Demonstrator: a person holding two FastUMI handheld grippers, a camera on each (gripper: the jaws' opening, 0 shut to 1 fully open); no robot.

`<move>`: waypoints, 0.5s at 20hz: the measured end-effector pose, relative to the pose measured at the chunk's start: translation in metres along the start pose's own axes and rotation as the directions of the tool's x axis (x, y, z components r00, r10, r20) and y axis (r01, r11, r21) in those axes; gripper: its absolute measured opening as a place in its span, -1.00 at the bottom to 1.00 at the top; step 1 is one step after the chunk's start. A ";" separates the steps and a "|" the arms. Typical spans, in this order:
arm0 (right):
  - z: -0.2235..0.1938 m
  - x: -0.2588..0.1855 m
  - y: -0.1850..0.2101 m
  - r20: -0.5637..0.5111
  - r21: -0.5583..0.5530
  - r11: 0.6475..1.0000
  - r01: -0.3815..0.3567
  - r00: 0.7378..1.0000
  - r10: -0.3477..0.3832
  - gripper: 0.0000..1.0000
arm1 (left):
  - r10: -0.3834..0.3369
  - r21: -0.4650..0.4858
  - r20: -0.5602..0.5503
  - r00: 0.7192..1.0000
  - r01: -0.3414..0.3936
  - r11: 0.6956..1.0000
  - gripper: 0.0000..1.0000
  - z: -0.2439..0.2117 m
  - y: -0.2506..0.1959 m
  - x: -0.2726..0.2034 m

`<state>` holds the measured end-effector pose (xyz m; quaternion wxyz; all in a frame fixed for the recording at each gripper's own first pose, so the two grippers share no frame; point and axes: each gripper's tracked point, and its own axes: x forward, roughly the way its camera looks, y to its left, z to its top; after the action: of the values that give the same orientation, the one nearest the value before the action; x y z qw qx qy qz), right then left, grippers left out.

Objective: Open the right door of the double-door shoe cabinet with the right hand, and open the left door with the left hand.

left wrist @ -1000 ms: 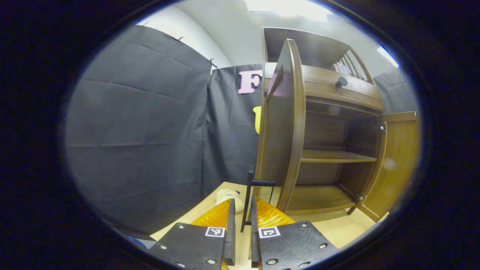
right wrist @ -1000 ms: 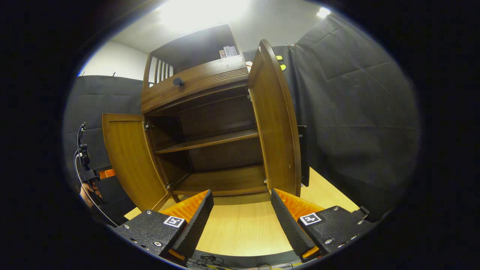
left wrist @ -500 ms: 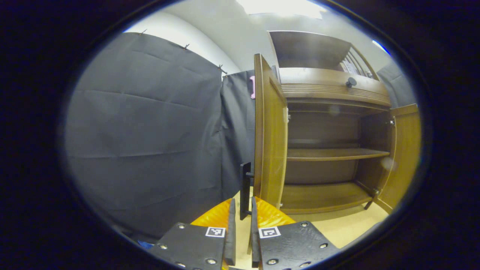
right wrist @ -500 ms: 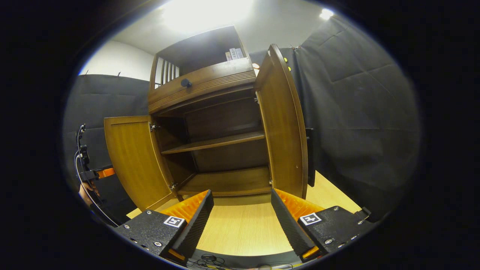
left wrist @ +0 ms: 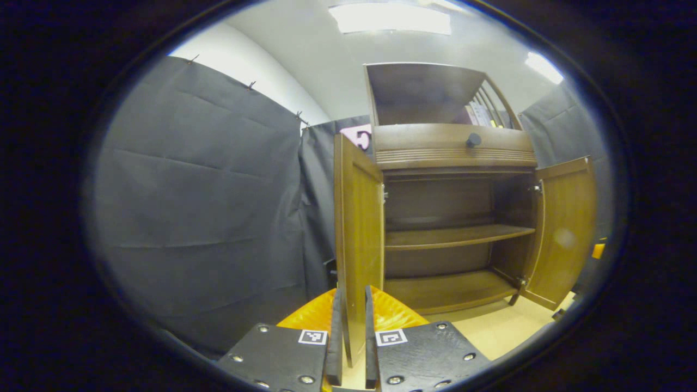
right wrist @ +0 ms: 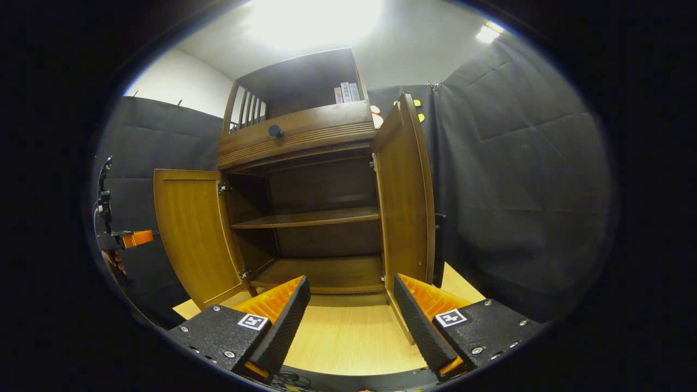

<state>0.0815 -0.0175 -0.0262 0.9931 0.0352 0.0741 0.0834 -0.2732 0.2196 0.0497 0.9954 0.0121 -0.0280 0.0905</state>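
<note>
The brown shoe cabinet [left wrist: 452, 147] stands on the table with both doors swung out. In the left gripper view the left door [left wrist: 365, 228] is nearly edge-on. Its free edge runs down between the fingers of my left gripper [left wrist: 352, 296], which is shut on it, and the handle there is hidden. In the right gripper view the left gripper [right wrist: 122, 239] and a hand sit at the outer edge of the left door [right wrist: 188, 234]. My right gripper [right wrist: 351, 299] is open and holds nothing. The right door [right wrist: 405, 201] hangs just beyond its right finger, with the black handle [right wrist: 437, 250] on the outer face.
Inside the cabinet a shelf [right wrist: 305, 218] crosses at mid height, and a drawer with a dark knob [right wrist: 275, 130] sits above. The light wooden table [right wrist: 343, 332] stretches in front. Black cloth walls close in on both sides.
The left door has swung further out with my left gripper, and the cabinet now faces that view more squarely. The right gripper has drawn back a little and stayed open.
</note>
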 end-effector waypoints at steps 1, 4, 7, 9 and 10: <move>0.003 -0.002 0.000 0.008 -0.009 1.000 0.004 1.000 -0.004 0.82 | -0.013 -0.002 0.002 1.000 0.013 1.000 -0.58 0.004 -0.006 -0.008; 0.015 -0.012 -0.006 0.047 -0.038 0.999 0.030 0.998 -0.029 0.82 | -0.032 0.004 0.009 0.999 0.032 0.999 -0.58 0.011 -0.015 -0.026; 0.024 -0.025 -0.010 0.080 -0.046 0.997 0.058 0.995 -0.055 0.91 | -0.033 0.028 0.006 0.999 0.033 0.999 -0.65 0.010 -0.025 -0.045; 0.026 -0.029 -0.013 0.092 -0.046 0.996 0.072 0.993 -0.068 0.83 | -0.025 0.045 0.017 1.000 0.024 0.999 -0.65 0.012 -0.028 -0.059; 0.026 -0.030 -0.014 0.093 -0.049 0.996 0.077 0.993 -0.073 0.82 | -0.022 0.051 0.025 0.999 0.021 0.998 -0.65 0.014 -0.029 -0.065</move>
<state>0.0580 -0.0382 0.0024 0.9985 0.0100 0.0276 0.0462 -0.3327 0.1786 0.0596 0.9953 0.0387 -0.0383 0.0802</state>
